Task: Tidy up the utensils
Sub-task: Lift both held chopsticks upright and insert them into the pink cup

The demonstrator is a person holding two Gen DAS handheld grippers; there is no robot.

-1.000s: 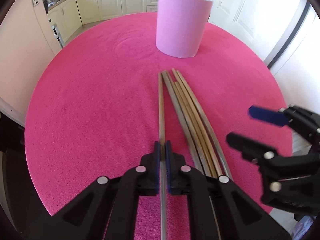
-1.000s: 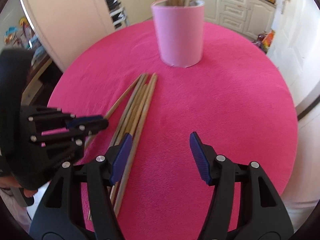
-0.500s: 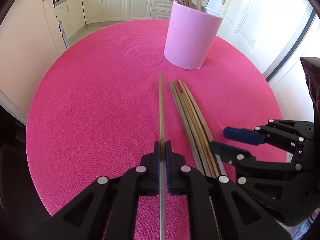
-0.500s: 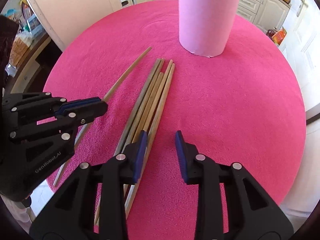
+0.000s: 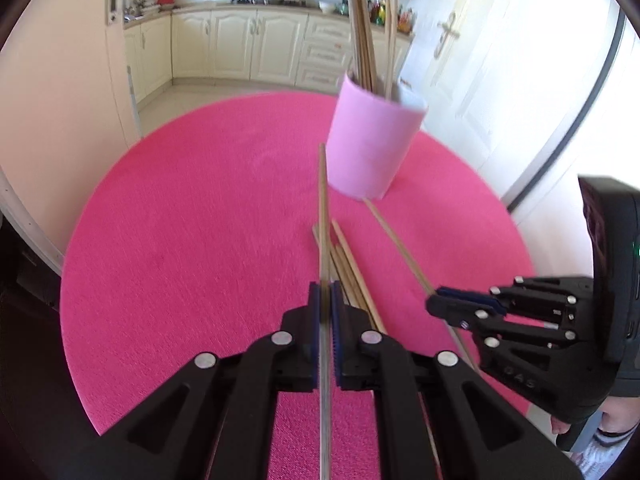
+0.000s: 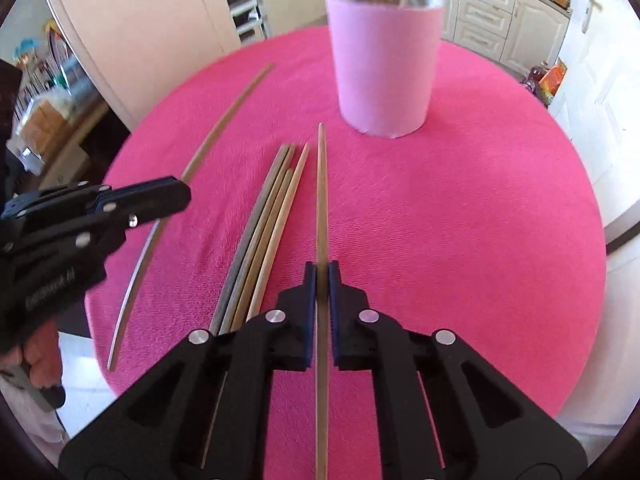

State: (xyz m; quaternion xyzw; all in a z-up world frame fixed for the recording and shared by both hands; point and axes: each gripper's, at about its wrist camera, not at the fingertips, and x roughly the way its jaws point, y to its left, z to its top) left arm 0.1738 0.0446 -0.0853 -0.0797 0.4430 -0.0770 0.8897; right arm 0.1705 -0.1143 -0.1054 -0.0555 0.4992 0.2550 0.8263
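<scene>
My left gripper (image 5: pixel 325 292) is shut on a wooden chopstick (image 5: pixel 323 208) and holds it above the pink table, tip toward the pink cup (image 5: pixel 370 144). My right gripper (image 6: pixel 321 272) is shut on another chopstick (image 6: pixel 321 184), pointing at the pink cup (image 6: pixel 384 64). Several chopsticks (image 6: pixel 266 216) lie bundled on the cloth between the grippers; they also show in the left wrist view (image 5: pixel 352 272). The cup holds several upright chopsticks (image 5: pixel 366 36). The right gripper shows in the left view (image 5: pixel 444 304), the left gripper in the right view (image 6: pixel 176 196).
The round table (image 5: pixel 192 248) wears a pink cloth (image 6: pixel 460 216). Kitchen cabinets (image 5: pixel 240 48) stand behind, a white door (image 5: pixel 500 80) at the right. A person's hand (image 6: pixel 40 356) holds the left gripper at the table's edge.
My right gripper closed on a chopstick and lifted it out of the bundle. My left gripper raised its chopstick higher, tip toward the cup.
</scene>
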